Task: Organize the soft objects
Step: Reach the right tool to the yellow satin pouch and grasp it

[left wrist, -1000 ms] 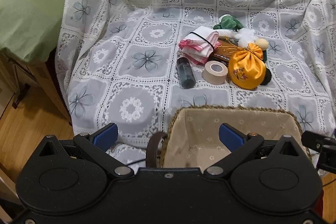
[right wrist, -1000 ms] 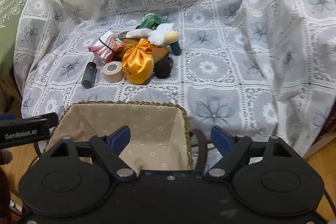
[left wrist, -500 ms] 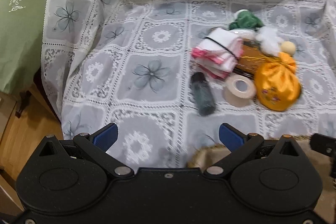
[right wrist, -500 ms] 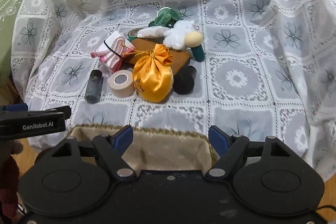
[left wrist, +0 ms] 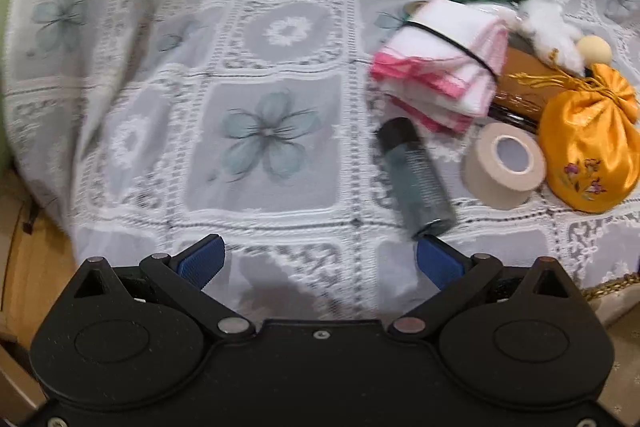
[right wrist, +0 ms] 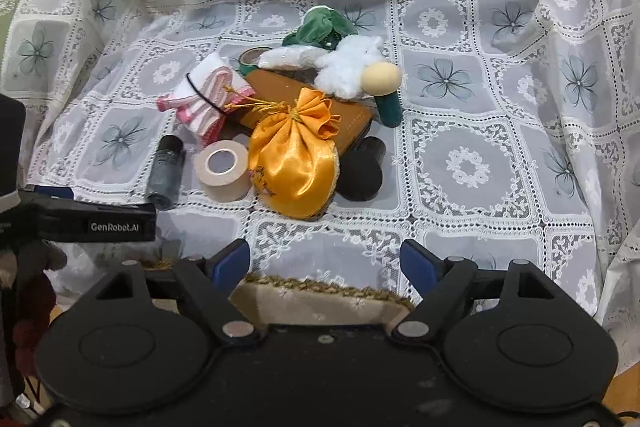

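While both your claws gape empty, the soft things lie heaped on the lace-covered worktop (right wrist: 460, 163).
Your left claw (left wrist: 318, 263) and right claw (right wrist: 325, 263), whose jaws have just been opening, hover before the tied orange satin pouch (right wrist: 294, 163); only the beige fabric-lined woven basket's rim (right wrist: 320, 285) shows, contents hidden.

Both grippers have come in closer over the lace cloth (right wrist: 460, 163) toward the pile — the left gripper (left wrist: 318, 259) now sits just short of the dark bottle (left wrist: 414, 175). The lined basket (right wrist: 320, 293) has dropped to a sliver — apparently unmoved. The right gripper's (right wrist: 325, 261) jaws have just been opening, nothing between them.
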